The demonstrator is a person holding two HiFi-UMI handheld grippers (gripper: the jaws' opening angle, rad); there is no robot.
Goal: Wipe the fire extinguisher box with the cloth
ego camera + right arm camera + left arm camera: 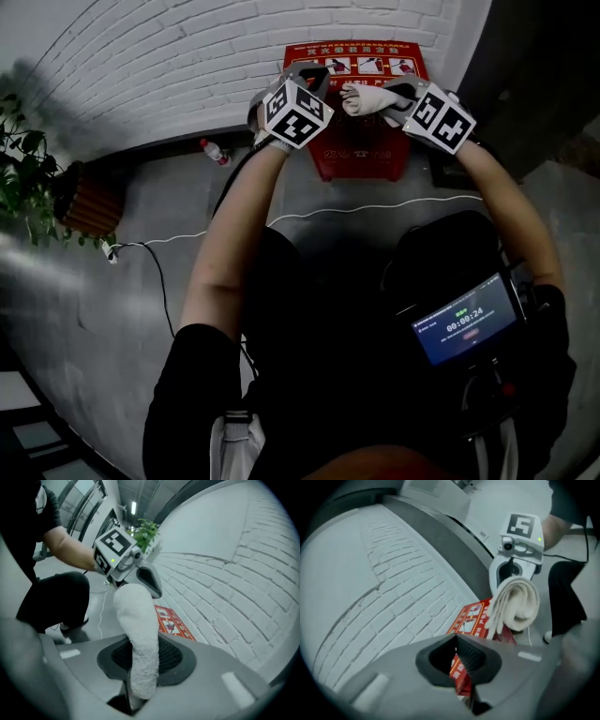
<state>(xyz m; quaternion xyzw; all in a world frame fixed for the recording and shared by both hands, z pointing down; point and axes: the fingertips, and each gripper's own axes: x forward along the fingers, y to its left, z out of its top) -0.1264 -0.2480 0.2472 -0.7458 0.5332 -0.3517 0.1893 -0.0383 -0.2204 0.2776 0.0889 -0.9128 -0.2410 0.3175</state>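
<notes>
The red fire extinguisher box (356, 141) stands on the floor against the white brick wall. My right gripper (392, 94) is shut on a rolled white cloth (361, 98), held just above the box's top. In the right gripper view the cloth (138, 625) sticks up from between the pads of the right gripper (140, 660), with the box (171, 623) beyond it. My left gripper (311, 75) hovers beside the cloth, above the box's left part. In its own view the left gripper (457, 641) is shut on nothing, and the box (468, 618) and cloth (515, 602) lie ahead.
A plastic bottle (214, 151) lies on the floor by the wall, left of the box. A green plant (23, 178) and a brown slatted object (89, 202) are at far left. A white cable (375, 208) runs across the grey floor. A screen device (466, 319) hangs at my right.
</notes>
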